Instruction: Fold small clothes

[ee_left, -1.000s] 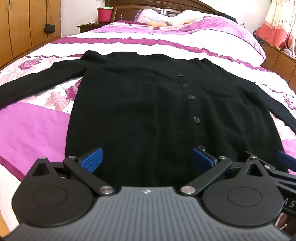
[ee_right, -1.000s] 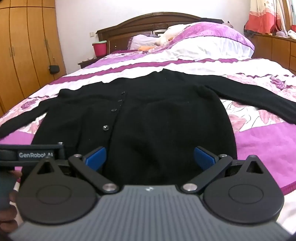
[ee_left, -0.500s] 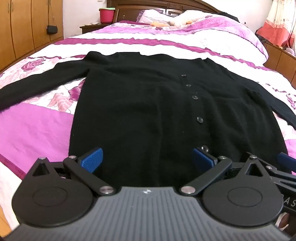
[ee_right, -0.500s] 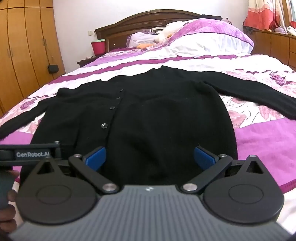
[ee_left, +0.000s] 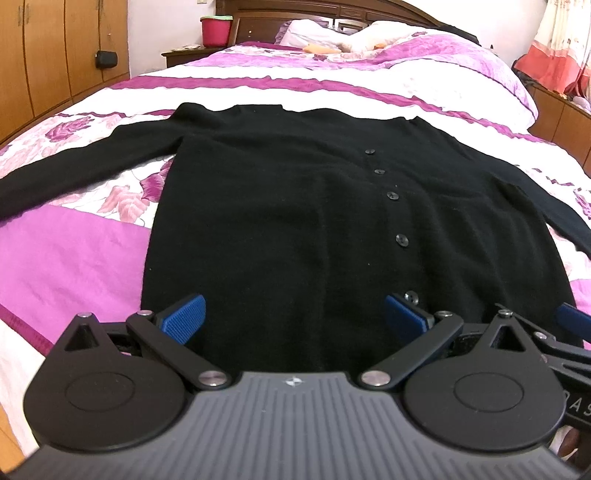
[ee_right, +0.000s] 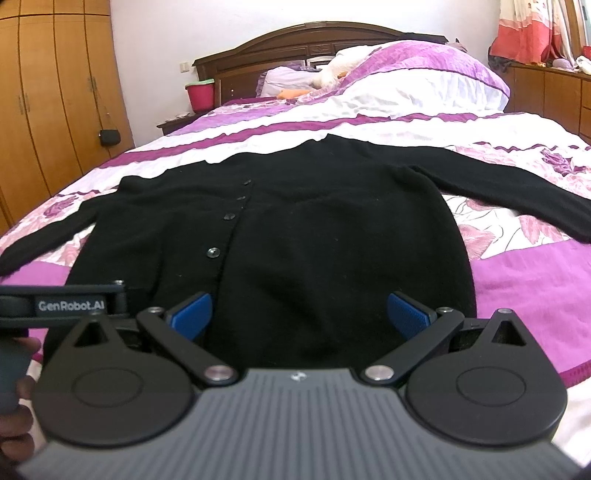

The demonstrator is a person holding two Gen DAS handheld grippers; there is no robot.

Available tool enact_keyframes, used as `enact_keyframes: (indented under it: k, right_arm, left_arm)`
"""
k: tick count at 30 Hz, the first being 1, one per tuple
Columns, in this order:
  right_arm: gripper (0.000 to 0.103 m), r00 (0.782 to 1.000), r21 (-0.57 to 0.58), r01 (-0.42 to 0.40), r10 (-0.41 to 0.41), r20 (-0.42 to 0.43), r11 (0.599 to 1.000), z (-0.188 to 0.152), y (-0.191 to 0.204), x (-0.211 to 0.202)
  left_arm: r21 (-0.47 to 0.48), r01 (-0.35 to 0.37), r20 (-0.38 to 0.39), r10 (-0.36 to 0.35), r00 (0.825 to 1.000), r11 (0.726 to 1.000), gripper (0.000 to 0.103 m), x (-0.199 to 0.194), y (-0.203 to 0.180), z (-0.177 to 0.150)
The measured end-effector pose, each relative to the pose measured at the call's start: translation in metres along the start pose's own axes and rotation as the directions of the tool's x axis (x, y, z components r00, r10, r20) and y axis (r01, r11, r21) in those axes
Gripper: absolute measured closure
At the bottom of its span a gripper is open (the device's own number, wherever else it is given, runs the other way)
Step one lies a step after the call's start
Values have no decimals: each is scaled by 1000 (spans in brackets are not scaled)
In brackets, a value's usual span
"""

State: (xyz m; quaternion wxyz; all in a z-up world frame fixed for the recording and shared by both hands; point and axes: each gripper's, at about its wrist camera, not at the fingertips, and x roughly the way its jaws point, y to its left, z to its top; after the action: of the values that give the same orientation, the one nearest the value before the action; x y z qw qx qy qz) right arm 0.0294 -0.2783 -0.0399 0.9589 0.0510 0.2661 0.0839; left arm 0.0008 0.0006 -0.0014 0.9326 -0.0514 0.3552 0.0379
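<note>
A black buttoned cardigan (ee_left: 280,206) lies flat on the bed with both sleeves spread out; it also shows in the right wrist view (ee_right: 314,236). My left gripper (ee_left: 293,317) is open and empty over the hem's left half. My right gripper (ee_right: 301,312) is open and empty over the hem's right half. The right gripper's blue tip (ee_left: 572,319) shows at the left wrist view's right edge. The left gripper's body (ee_right: 62,304) shows at the right wrist view's left edge.
The bed has a purple, white and floral cover (ee_left: 74,251). Pillows (ee_right: 406,81) and a wooden headboard (ee_right: 280,48) are at the far end. A red bucket (ee_left: 215,31) stands on a nightstand. Wooden wardrobes (ee_right: 48,110) line the left; drawers (ee_right: 546,92) stand on the right.
Both grippers have lowered slightly and drawn a little back toward the cardigan's hem. Both stay open. The cardigan has not moved.
</note>
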Motion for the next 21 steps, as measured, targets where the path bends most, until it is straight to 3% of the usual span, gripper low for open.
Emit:
enact_keyframes:
  k: [21]
  right_arm:
    - [0, 1000, -23, -12, 13, 15, 1000, 3, 3, -5]
  left_arm:
    - [0, 0, -2, 0, 1000, 1000, 0, -3, 0, 4]
